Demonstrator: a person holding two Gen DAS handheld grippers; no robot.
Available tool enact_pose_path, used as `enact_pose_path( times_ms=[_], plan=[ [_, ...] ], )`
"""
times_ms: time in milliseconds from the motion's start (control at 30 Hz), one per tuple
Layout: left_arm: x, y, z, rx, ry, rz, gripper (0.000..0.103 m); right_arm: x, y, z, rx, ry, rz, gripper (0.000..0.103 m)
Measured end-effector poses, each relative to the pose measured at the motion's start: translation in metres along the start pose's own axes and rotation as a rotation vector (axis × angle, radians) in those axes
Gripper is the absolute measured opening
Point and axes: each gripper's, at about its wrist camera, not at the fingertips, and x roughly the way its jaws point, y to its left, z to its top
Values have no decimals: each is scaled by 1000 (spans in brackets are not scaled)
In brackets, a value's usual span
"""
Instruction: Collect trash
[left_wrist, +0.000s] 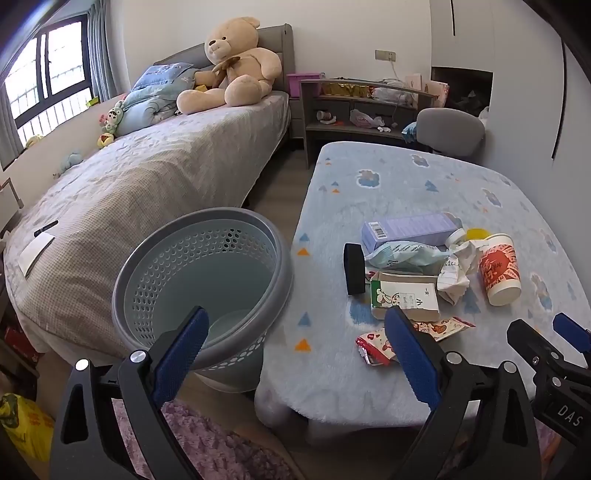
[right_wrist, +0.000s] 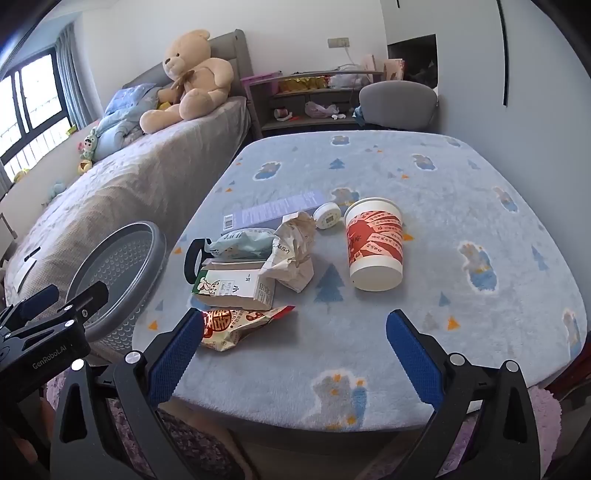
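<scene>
A grey perforated trash bin (left_wrist: 207, 280) stands on the floor left of a low table (left_wrist: 406, 184) with a blue fleece cover; it also shows in the right wrist view (right_wrist: 122, 273). On the table lie a red-and-white paper cup (right_wrist: 375, 247), a crumpled paper bag (right_wrist: 295, 254), a green-and-white carton (right_wrist: 236, 288), a red snack wrapper (right_wrist: 236, 325), a blue packet (right_wrist: 243, 243), a purple box (right_wrist: 273, 212) and a small white lid (right_wrist: 327, 216). My left gripper (left_wrist: 295, 321) is open and empty, over the bin's near rim and table edge. My right gripper (right_wrist: 295, 325) is open and empty above the table's front.
A black object (left_wrist: 354, 267) stands by the carton. A bed (left_wrist: 147, 184) with a large teddy bear (left_wrist: 232, 62) runs along the left. A grey chair (left_wrist: 450, 129) and shelf unit (left_wrist: 362, 107) stand behind the table. A pink rug (left_wrist: 207, 443) lies below.
</scene>
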Motion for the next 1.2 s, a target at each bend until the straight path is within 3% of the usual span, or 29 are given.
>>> enact_pose_path(
  times_ms=[1200],
  plan=[
    [3, -3, -4, 1, 5, -3, 92, -8, 1, 4, -5, -17, -7, 97]
  ],
)
